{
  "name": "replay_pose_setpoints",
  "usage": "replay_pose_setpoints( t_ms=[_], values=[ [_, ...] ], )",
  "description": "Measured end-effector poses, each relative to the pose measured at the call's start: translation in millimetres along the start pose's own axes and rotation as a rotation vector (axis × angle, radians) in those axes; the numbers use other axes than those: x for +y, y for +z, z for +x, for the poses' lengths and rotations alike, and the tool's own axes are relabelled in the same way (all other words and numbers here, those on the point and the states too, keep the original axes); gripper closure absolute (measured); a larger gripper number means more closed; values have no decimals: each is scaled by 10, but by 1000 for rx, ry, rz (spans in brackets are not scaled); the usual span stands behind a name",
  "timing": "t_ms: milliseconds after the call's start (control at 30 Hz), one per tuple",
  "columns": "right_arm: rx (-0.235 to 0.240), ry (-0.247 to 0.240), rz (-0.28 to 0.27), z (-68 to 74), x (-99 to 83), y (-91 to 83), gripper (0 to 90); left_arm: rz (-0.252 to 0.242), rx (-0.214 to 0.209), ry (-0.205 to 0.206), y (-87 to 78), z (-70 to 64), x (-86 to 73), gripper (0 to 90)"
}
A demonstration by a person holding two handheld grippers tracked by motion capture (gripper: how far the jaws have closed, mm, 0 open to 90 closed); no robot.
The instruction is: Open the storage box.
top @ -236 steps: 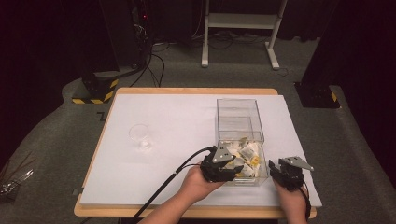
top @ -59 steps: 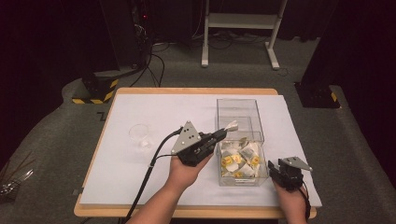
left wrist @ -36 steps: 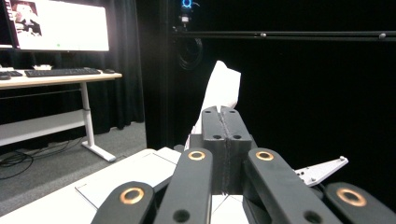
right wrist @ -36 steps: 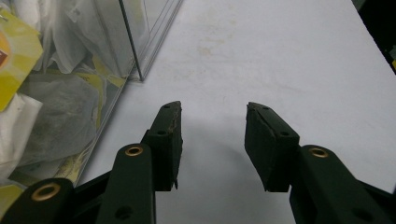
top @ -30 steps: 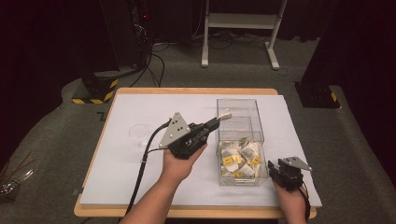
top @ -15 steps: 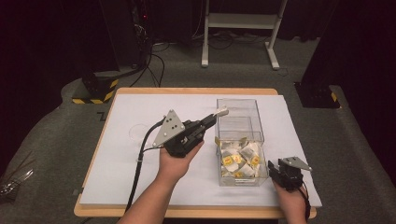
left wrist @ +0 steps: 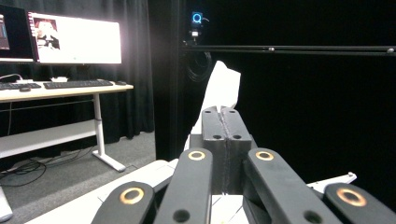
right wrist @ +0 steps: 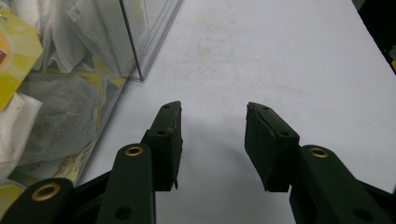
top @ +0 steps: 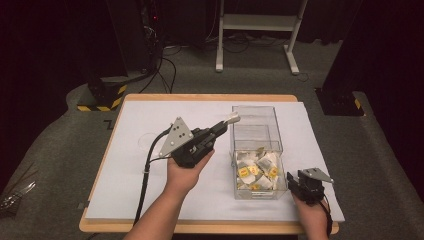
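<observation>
left gripper (top: 227, 121): raised above the white sheet-covered wooden table (top: 150, 200), just left of the clear rectangular plastic box (top: 256, 131); jaws clenched on a small white paper tea bag (top: 232, 118); in the left gripper view the jaws meet with no gap and the white tea bag (left wrist: 223, 88) stands up from between the tips, clear of the table, against a dark background; the person's left hand (top: 186, 172) grips the tool body from below, grey three-cornered plate (top: 176, 136) on top, black cable (top: 145, 175) trailing down toward the table's near edge.

right gripper (top: 292, 181): low at the near right part of the table, just beside the near right corner of the clear box; jaws released – in the right gripper view the two black jaws stand well apart with bare white sheet (right wrist: 280, 56) between them, nothing held; the right gripper (right wrist: 212, 112) points along the box's outer wall (right wrist: 140, 42).

clear box: two compartments; the near compartment holds a heap of tea bags with yellow tags (top: 255, 170); the far compartment looks empty of bags, as far as the high view shows; the held tea bag hangs near the far compartment's left wall – whether it touches that wall cannot be told.

faint clear round plastic cup (top: 148, 141): on the sheet left of the left gripper, apart from it.
</observation>
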State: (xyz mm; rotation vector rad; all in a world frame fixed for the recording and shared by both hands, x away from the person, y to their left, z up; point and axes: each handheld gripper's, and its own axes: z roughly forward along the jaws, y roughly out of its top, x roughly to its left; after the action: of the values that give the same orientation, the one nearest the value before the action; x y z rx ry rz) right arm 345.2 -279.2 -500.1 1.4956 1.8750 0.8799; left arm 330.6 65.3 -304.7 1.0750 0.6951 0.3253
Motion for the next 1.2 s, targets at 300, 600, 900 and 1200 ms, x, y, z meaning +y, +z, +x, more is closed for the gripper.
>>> replay_pose_setpoints(
  t_ms=[300, 600, 900, 1200],
  values=[
    [-1, -2, 1, 0, 0, 2, 565, -1, 19, -2, -52, 77, 6, 900],
    [-4, -7, 8, 10, 2, 6, 561, -4, 46, -1, -135, 180, 34, 900],
    [-6, -11, 12, 14, 4, 9, 560, -10, 88, 5, -253, 337, 77, 900],
    [-9, -12, 14, 18, 4, 12, 560, -9, 143, 27, -418, 545, 172, 900]
  ],
)
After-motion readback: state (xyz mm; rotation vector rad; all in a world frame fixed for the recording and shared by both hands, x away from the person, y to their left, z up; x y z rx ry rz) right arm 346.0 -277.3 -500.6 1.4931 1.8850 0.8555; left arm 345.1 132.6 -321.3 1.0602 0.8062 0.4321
